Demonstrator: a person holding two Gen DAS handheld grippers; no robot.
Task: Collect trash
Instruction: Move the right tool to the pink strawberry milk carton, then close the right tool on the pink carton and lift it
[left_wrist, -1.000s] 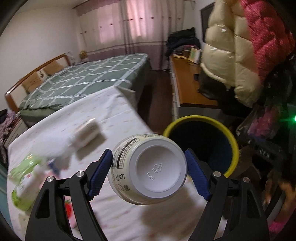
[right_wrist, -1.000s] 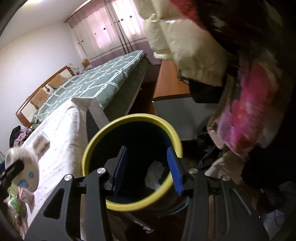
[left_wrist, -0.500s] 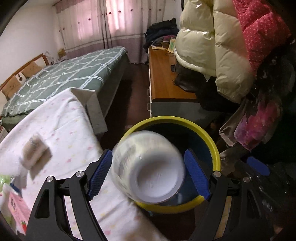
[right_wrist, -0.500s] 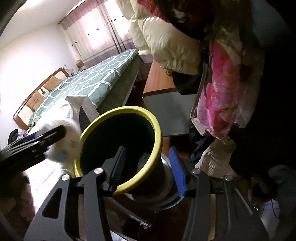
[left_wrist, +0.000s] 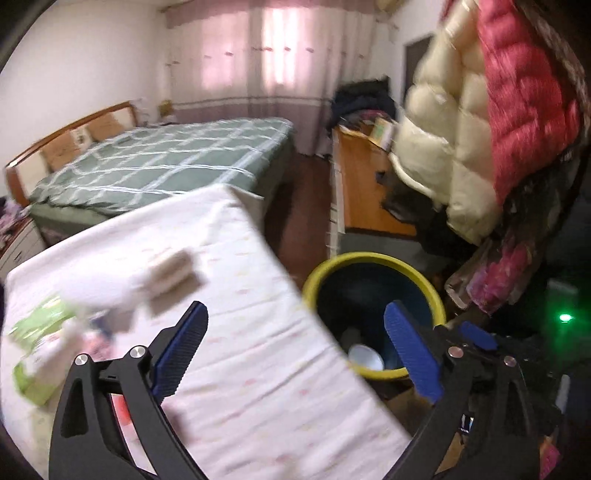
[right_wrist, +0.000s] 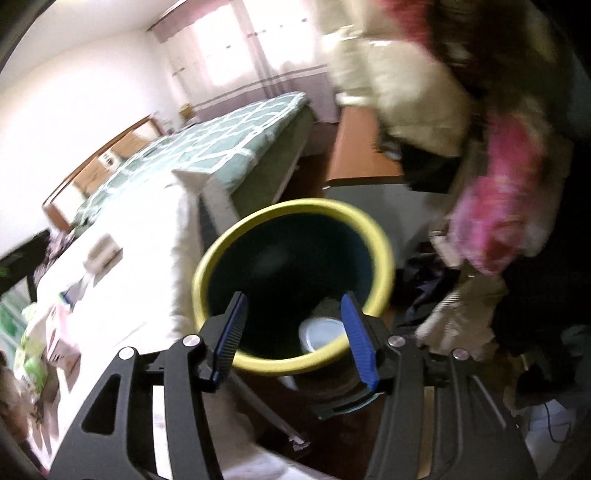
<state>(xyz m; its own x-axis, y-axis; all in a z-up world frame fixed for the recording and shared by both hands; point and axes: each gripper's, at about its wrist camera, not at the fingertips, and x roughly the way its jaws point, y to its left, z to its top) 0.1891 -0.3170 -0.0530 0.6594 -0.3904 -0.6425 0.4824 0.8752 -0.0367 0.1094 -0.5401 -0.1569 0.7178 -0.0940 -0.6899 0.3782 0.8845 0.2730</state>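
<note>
Tabletop (left_wrist: 258, 369): under our left jaws, wrappers (left_wrist: 37, 350) left to collect
Bin (left_wrist: 373, 258): ahead of both jaws, white cup (left_wrist: 365, 357) inside, done
Left gripper (left_wrist: 295, 354): jaws just opened wide, empty
Right gripper (right_wrist: 295, 332): jaws half open, easing wider, empty

text: none legible | packets on table: print blurred, unreadable

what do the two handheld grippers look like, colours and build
Both match. The left gripper has two black, angular fingers with cut-out slots and silver round bolts at the joints, each tipped with a blue ribbed pad. The right gripper has the same black frame, silver bolts and blue ribbed pads. No cables, sleeves or printed markings show.
</note>
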